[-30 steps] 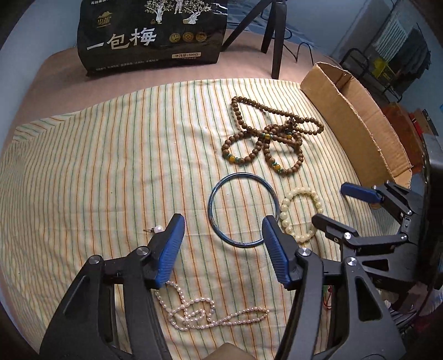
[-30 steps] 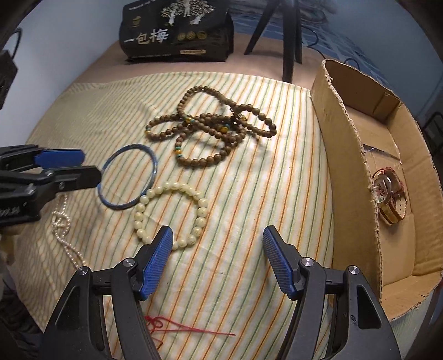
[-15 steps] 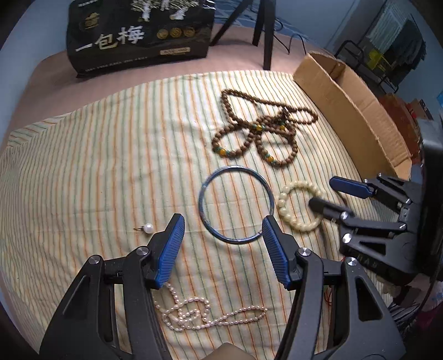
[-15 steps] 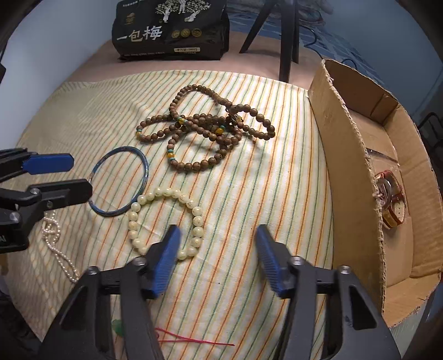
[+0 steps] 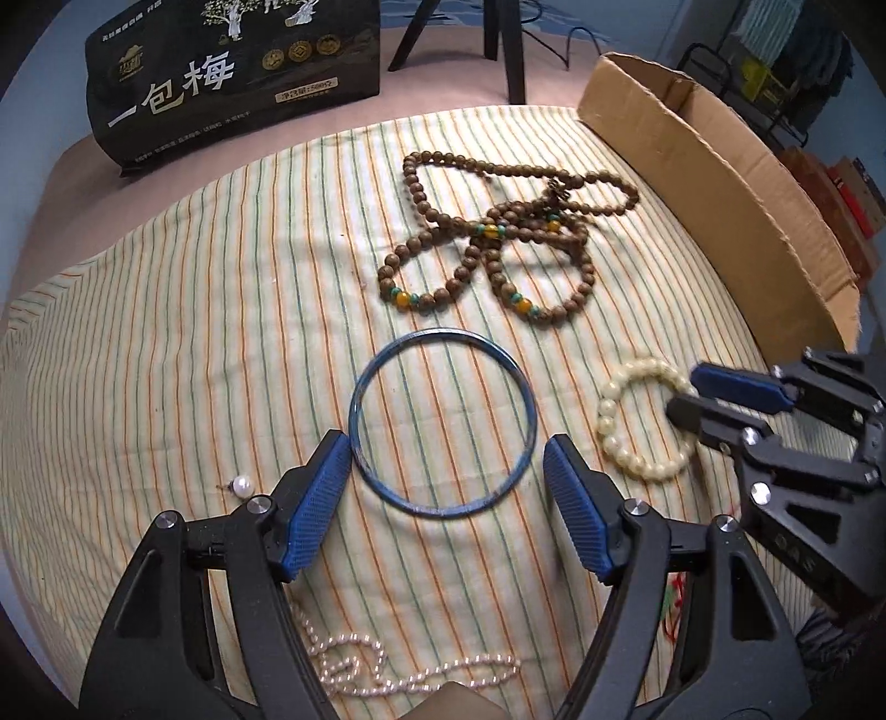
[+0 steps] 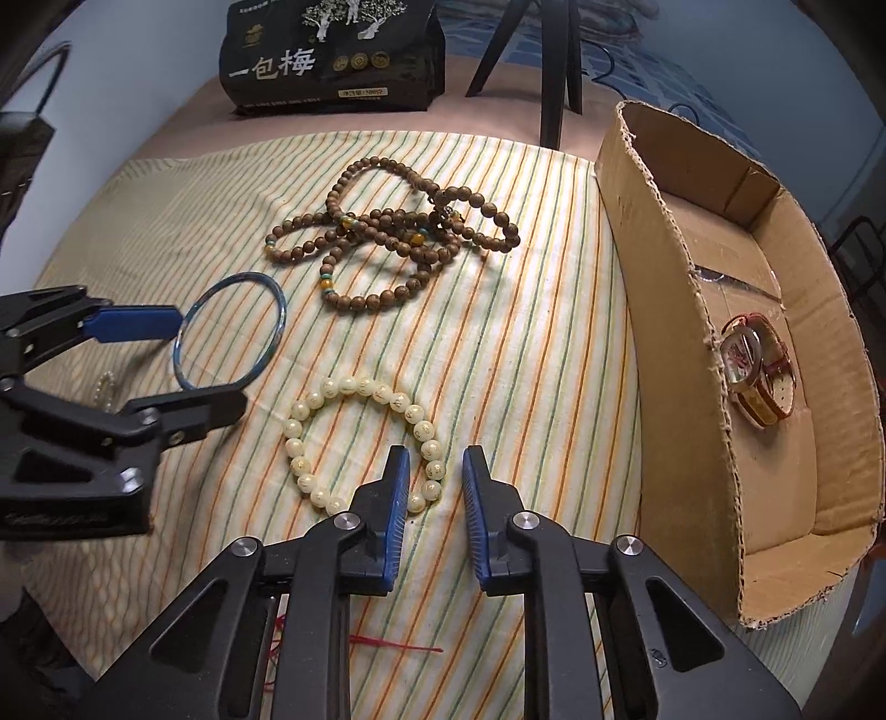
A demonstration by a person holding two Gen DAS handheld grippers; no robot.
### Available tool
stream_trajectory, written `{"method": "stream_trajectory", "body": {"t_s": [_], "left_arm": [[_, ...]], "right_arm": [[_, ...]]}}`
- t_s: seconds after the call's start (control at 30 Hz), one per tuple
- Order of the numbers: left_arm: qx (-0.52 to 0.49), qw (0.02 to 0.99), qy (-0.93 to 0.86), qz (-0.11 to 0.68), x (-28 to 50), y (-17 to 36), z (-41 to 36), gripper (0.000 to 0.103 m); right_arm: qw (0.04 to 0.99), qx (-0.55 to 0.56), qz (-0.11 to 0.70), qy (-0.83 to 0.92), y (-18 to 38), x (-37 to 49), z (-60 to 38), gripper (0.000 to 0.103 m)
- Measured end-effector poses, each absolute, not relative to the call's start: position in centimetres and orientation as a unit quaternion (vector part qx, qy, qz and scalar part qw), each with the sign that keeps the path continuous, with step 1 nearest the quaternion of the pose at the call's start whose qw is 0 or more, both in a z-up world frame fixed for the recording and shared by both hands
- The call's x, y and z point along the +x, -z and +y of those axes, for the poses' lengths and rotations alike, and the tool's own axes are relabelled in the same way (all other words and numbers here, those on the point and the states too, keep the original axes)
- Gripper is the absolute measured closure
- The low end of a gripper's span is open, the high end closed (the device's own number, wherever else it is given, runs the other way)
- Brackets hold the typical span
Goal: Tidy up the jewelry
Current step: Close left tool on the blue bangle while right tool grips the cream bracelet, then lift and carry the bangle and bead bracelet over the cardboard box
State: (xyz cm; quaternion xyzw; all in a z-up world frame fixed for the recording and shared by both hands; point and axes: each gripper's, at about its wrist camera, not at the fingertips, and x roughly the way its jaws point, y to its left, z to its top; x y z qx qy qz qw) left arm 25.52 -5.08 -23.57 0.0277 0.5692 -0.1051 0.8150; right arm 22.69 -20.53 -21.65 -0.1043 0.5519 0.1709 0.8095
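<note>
R gripper (image 6: 434,479): ribbed blue pads have just been closing, now narrow, w/ the near arc of the cream bead bracelet (image 6: 362,440) between them; can't tell if the pads press the beads yet. Beads round, glossy, w/ tiny gold marks.

L gripper (image 5: 446,487): jaws have just been opening, now spread wide, released, straddling the near edge of the thin blue bangle (image 5: 443,423), a flat rigid hoop; pads not touching it.

Small pearl strand (image 5: 410,664) lies coiled under L gripper; 1 pearl stud (image 5: 242,486) just beside its left pad.

Striped woven cloth (image 5: 194,332) under all. Farther: tangled brown wooden bead strands (image 5: 498,243) w/ amber + teal accents.

Cardboard box (image 6: 664,277), rough torn rim, holds 2 watches (image 6: 758,376).

Far: glossy black bag (image 5: 232,77), tripod legs (image 5: 498,44).
</note>
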Motion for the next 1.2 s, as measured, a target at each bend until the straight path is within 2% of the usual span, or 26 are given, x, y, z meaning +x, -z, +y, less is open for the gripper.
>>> {"method": "stream_trajectory", "body": {"t_s": [0.17, 0.3, 0.73, 1.2], "left_arm": [[0.02, 0.818, 0.094, 0.568, 26.4, 24.0, -5.2, 0.03], [0.017, 0.82, 0.092, 0.565, 26.7, 24.1, -5.2, 0.03], [-0.008, 0.844, 0.077, 0.53, 26.1, 21.0, -2.8, 0.03], [-0.035, 0.876, 0.093, 0.472, 24.9, 15.5, -3.2, 0.03]], "right_arm": [[0.808, -0.09, 0.555, -0.178, 21.7, 23.1, -20.9, 0.086], [0.807, -0.081, 0.555, -0.184, 21.6, 23.3, -21.1, 0.097], [0.828, -0.075, 0.518, -0.2, 19.1, 22.5, -20.2, 0.097], [0.866, -0.056, 0.454, -0.202, 13.5, 22.5, -21.9, 0.097]]}}
